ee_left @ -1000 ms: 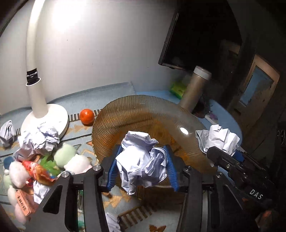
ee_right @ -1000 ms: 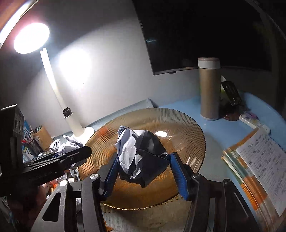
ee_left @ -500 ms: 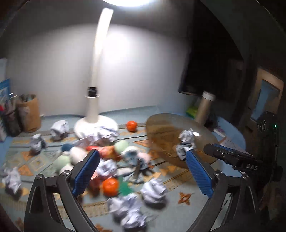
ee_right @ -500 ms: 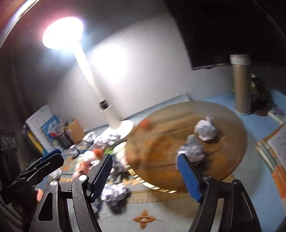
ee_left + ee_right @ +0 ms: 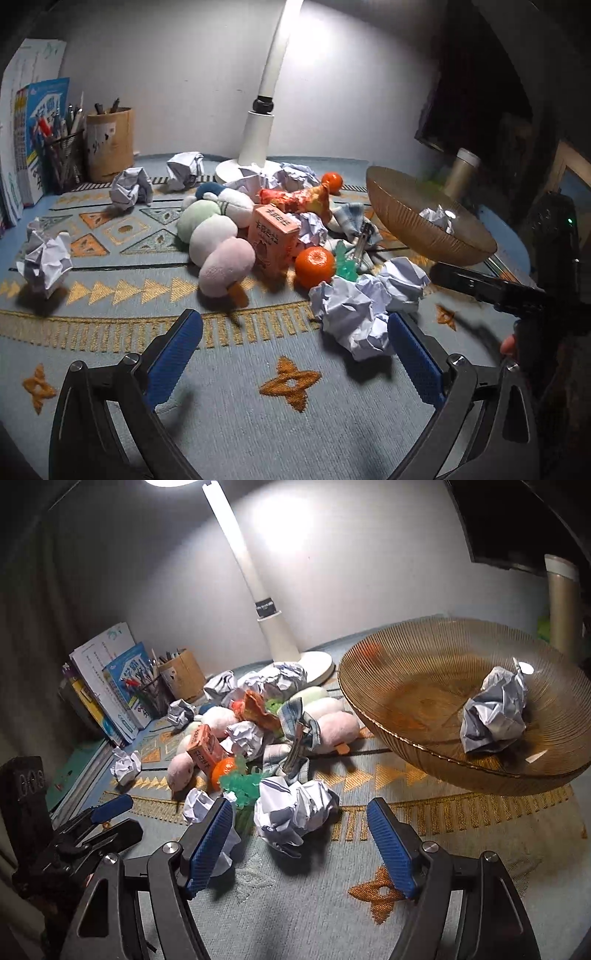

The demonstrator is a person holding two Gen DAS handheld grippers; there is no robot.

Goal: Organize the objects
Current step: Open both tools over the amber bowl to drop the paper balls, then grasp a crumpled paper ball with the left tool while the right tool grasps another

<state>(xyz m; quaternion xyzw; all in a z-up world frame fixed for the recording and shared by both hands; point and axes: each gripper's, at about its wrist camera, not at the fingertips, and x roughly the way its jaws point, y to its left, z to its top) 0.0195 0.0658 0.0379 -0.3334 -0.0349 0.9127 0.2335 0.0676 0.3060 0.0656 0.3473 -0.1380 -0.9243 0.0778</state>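
Crumpled white paper balls lie scattered over the patterned blue-and-orange woven mat [image 5: 229, 406] that covers the bench. One crumpled paper ball [image 5: 493, 712] sits inside the ribbed amber glass bowl [image 5: 417, 672] at the right of the right wrist view; in the left wrist view the same bowl [image 5: 402, 218] appears at centre right with paper showing above its rim. A large crumpled white paper wad [image 5: 354, 314] lies low and right of centre in the left wrist view, just beside the right blue pad of the left hand-held gripper [image 5: 291, 354], whose jaws are spread wide and hold nothing. The right hand-held gripper [image 5: 301, 845] is likewise wide apart and empty, with a striped crumpled paper ball [image 5: 293, 808] lying on the mat just beyond the gap between its pads.

Mid-frame is a heap: a pastel plush caterpillar toy [image 5: 218, 240], a small orange carton [image 5: 271, 234], a glossy orange tangerine [image 5: 314, 266], a second tangerine [image 5: 331, 181] farther back, a red-orange snack packet [image 5: 295, 197], a green translucent plastic toy [image 5: 345, 267] and a blue checked cloth [image 5: 351, 216]. A white desk lamp [image 5: 258, 125] stands behind the heap. In the upper left, a brown cardboard pen holder [image 5: 109, 144] stands beside upright books [image 5: 33, 136]. A tan cylindrical flask with a white cap [image 5: 561, 602] stands at the far right.
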